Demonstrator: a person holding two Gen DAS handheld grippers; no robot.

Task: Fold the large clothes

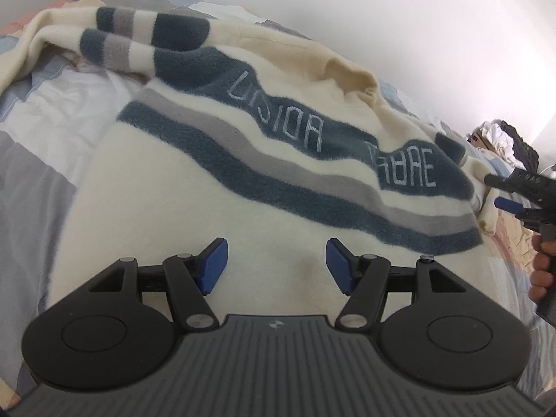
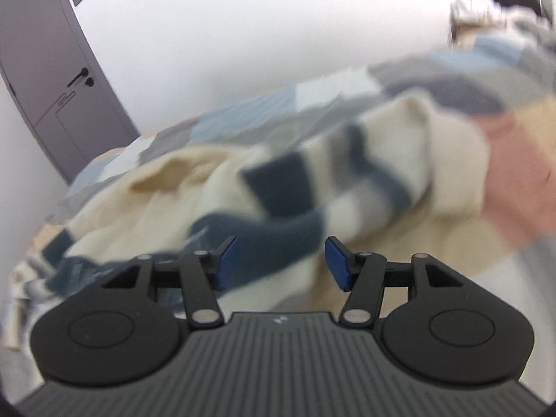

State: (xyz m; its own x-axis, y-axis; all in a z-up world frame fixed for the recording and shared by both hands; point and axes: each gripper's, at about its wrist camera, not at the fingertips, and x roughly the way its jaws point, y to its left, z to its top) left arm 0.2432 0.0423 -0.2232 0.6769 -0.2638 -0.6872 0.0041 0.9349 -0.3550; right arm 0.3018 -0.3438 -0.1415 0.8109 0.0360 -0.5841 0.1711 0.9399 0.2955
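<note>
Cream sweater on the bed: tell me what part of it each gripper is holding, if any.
Nothing is held. The left gripper and the right gripper both hover open over the sweater, pads apart with no fabric pinched between them.

Cream sweater (image 1: 215,187) here, crossed by dark teal and grey stripes, pale lettering on the widest teal band. The bed cover (image 1: 45,111) shows patchwork blocks of grey, white, light blue and salmon pink. Blue pads (image 1: 212,264), black gripper frames. Grey-purple door (image 2: 52,80).

Cream fleece sweater (image 1: 215,187), dark blue band at frame centre: pale lettering, upside down, only partly legible, roughly "ADIDA"
</note>
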